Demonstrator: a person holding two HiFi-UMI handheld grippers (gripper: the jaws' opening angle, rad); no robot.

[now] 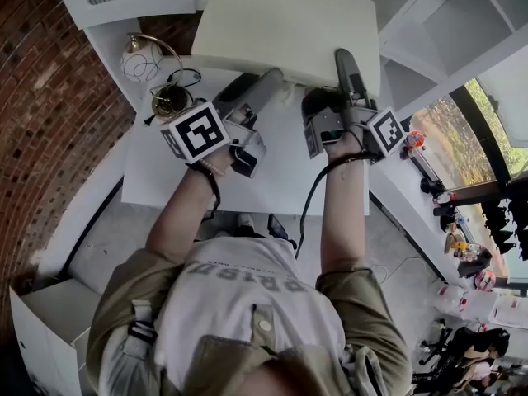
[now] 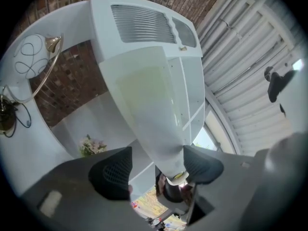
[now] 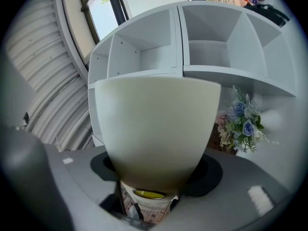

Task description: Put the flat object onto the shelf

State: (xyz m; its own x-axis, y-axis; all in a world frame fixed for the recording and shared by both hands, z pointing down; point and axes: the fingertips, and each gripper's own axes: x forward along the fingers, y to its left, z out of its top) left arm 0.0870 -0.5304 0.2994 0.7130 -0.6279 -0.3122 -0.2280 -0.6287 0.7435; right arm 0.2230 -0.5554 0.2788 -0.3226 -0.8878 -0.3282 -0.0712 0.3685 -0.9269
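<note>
Slab (image 1: 289, 31) is in the air in front of the shelf (image 3: 183, 47), above the table (image 1: 165, 172). It is not in any bay yet. Its far edge points at the shelf, probably so it can slide in flat.

Right gripper (image 1: 345, 73) is clenched on the slab's near edge, and the slab fills the gap between its pads. One jaw lies on top, so this gripper looks to be carrying the weight.

Left gripper (image 1: 260, 85) is released. The slab sits between its jaws and touches one pad, with a gap at the other. I judge it is only steadying the slab from the near edge.

Both grippers hold the edge away from the shelf, which leaves the leading edge free to go in.

Writing:
- The slab shows no label.
- The marker cubes carry square black-and-white codes and no words.
- The shirt print looks like "PRISM", but I can't be sure.
</note>
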